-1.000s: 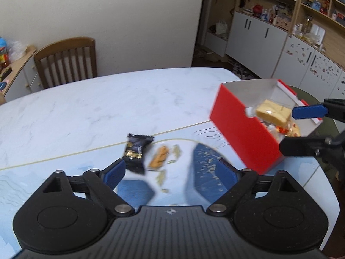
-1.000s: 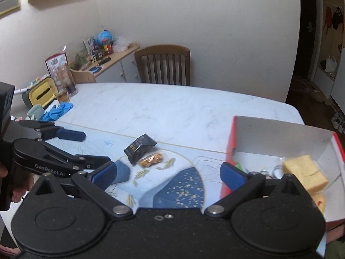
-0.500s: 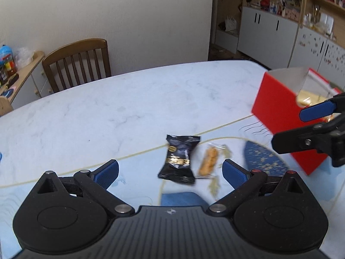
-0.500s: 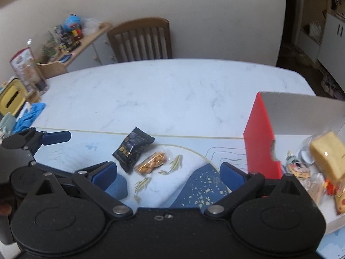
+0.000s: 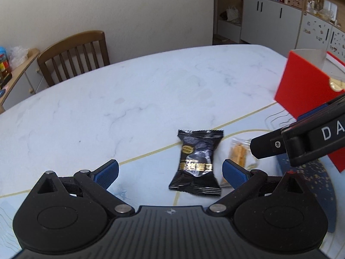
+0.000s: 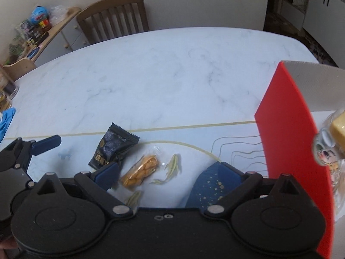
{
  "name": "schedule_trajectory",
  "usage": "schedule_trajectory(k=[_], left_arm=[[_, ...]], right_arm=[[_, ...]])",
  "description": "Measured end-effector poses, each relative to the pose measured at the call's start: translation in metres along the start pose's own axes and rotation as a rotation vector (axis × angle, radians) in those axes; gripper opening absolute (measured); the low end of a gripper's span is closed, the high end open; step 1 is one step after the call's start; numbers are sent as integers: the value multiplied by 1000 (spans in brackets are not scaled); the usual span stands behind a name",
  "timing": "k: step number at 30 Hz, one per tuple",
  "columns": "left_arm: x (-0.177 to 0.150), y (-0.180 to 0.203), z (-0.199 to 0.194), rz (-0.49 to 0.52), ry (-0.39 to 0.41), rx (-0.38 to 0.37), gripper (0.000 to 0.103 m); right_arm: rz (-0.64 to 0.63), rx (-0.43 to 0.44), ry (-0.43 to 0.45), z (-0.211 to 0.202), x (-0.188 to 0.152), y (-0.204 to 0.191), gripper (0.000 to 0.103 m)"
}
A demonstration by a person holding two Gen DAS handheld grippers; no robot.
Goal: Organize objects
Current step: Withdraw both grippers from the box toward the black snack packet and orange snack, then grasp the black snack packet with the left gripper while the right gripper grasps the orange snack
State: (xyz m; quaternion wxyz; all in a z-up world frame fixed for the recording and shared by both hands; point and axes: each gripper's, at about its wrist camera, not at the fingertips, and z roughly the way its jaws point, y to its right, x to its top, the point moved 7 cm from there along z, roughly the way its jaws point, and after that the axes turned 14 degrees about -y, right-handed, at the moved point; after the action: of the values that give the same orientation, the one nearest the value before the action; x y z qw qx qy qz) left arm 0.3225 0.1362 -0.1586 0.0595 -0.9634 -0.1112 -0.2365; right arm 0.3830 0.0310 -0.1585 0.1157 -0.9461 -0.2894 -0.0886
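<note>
Both grippers released: the black foil snack packet [image 5: 196, 164], long axis pointing away, lies low-centre between the left gripper [image 5: 170, 171] fingers; right gripper [image 6: 166, 172] frames the orange snack [image 6: 140, 171].

Place: you're in a home dining room.
Counter: a marble-look counter [image 5: 133, 99] with a wooden dining chair [image 5: 75, 56] behind it.
Storage: white cupboards [image 5: 271, 26] and open shelves of household clutter (bottles, knick-knacks).
Sideboard: a low sideboard [image 6: 51, 34] crowded with jars.
</note>
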Motion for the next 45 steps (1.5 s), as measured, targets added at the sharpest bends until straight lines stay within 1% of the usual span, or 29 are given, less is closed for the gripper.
schedule_trajectory(k=[3,5,7,12,14,18,19,22,24,26,27,28,29,31,34,36,38,41,45], left_arm=[[1,-4,7,-4,1,11,103],[3,-4,10,-4,5,7,103],[3,-4,12,1,12,7,103],[3,0,18,22,22,32,103],[3,2,20,23,23,36,103],[2,3,20,25,36,48,102],[2,3,20,27,37,49,102],[0,6,21,44,44,58,102],[-1,7,21,42,50,56,98],[0,6,22,38,52,47,92],[-1,7,22,38,54,42,89],[-1,8,21,39,56,36,79],[-2,9,22,42,53,33,67],[-3,10,21,46,53,23,60],[-3,11,20,45,53,19,56],[-4,11,19,46,49,15,50],[-4,12,18,48,42,23,49],[-6,12,17,48,29,30,48],[-10,13,13,31,4,33,44]], right_arm=[[12,-7,-11,7,3,-2,96],[30,-13,-14,11,5,-3,92],[42,-20,-22,15,6,-5,91],[46,-44,-41,24,6,-8,85],[49,-39,-45,27,5,-10,84],[58,-32,-58,33,1,-10,77],[62,-26,-63,34,0,-10,74],[58,-33,-55,34,-1,-10,71],[54,-36,-50,33,-1,-9,67],[54,-42,-45,33,-1,-8,59],[55,-43,-43,32,-1,-6,57],[54,-43,-42,32,-1,-5,53],[53,-42,-42,31,-2,-5,50],[54,-41,-42,32,-2,-3,46],[49,-38,-40,30,0,2,38],[47,-22,-38,29,-1,5,34],[39,2,-35,28,-5,7,28],[28,25,-32,25,-10,10,22],[18,51,-17,18,-18,12,20]])
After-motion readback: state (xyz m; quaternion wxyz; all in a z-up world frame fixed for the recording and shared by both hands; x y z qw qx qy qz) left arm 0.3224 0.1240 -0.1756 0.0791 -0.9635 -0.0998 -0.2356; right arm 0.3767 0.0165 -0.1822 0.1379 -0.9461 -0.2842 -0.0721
